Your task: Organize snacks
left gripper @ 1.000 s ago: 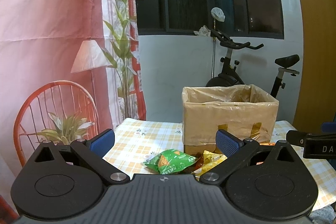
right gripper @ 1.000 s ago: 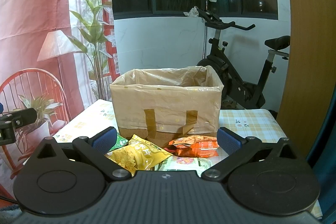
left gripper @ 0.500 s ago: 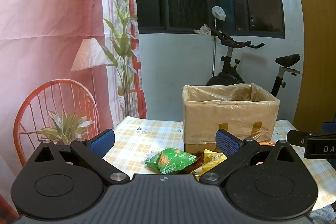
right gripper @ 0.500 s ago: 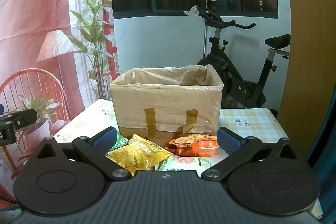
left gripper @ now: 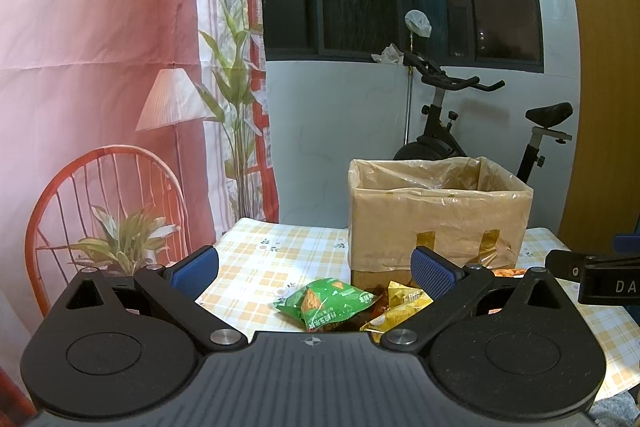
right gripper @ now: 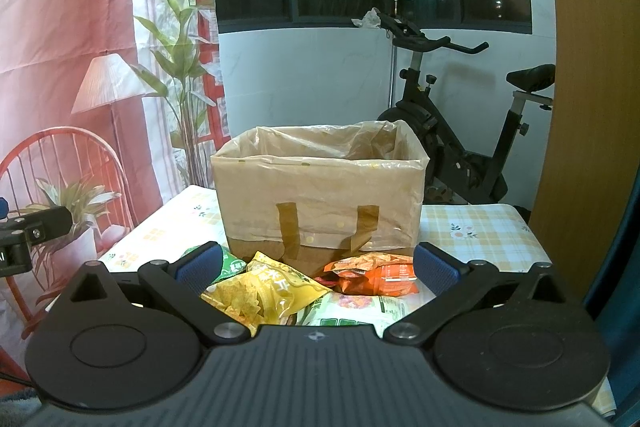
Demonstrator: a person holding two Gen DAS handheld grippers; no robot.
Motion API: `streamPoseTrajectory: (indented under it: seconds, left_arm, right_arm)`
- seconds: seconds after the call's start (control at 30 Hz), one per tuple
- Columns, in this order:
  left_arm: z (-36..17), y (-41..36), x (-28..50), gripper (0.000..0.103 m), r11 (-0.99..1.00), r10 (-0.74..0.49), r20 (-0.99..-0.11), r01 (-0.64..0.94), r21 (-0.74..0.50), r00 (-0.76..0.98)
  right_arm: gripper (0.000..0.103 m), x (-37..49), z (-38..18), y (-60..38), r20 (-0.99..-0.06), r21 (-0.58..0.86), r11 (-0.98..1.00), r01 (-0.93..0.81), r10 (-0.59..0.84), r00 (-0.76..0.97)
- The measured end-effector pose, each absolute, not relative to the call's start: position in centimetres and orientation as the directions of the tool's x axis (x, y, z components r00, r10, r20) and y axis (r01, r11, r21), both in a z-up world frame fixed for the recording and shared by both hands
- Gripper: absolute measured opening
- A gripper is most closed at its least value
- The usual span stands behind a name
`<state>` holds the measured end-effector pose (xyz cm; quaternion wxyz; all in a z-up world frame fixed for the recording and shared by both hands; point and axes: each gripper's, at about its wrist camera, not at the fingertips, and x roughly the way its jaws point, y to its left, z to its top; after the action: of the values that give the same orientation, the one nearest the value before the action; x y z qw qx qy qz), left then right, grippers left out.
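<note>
Both grippers hover above the near edge of the checked table (left gripper: 256, 267), jaws spread wide, nothing between the pads. Left gripper (left gripper: 314, 269): the green bag (left gripper: 326, 303) lies flat on the cloth just ahead and below, almost centred in the gap, a little right of the midline; its long axis runs left-near to right-far, roughly across the jaw opening. Touching its right end is the yellow bag (left gripper: 404, 305), partly hidden behind the left gripper's right finger. Right gripper (right gripper: 318, 269): the yellow bag (right gripper: 266, 291) sits directly below the gap, left of centre, puffed and tilted, long axis left-near to right-far; the orange bag (right gripper: 374, 273) lies just beyond, right of centre, long axis left-right, close against the foot of the box. A pale flat packet (right gripper: 344, 309) lies nearest, half under the right gripper's body; its full extent is hidden. Judgement: green bag is the left gripper's nearest target, yellow and orange fall to the right. Beyond the pile, touching or nearly so, stands the plastic-lined box (right gripper: 320, 199), open top, dead ahead of the right gripper and right of centre for the left. Contents of the box not visible. Any pick must go up and forward over the near wall. An exercise bike (right gripper: 460, 147) stands behind the table.
</note>
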<state>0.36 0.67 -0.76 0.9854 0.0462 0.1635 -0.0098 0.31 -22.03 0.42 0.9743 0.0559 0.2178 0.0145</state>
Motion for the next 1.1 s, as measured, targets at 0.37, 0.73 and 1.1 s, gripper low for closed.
streamPoseTrajectory:
  seconds: [0.37,0.73,1.1]
  left_arm:
    - [-0.7,0.8,0.4,0.103,0.996,-0.004,-0.33,0.033,0.081,0.944]
    - [-1.1,2.0,2.7,0.103,0.996,0.031,-0.34,-0.002,0.086,0.94]
    - [-4.4,1.7,8.7,0.103,0.991,0.075,-0.314,-0.036,0.131,0.946]
  right_arm:
    - [0.103,0.3,0.3,-21.9,-0.431,0.119,0.993,-0.006,0.057,0.901]
    - [0.103,1.7,-0.3,-23.0,-0.456,0.176,0.984,-0.006,0.087,0.886]
    - [0.103,7.4,-5.0,-25.9,-0.397,0.182,0.981,0.072,0.007,0.918]
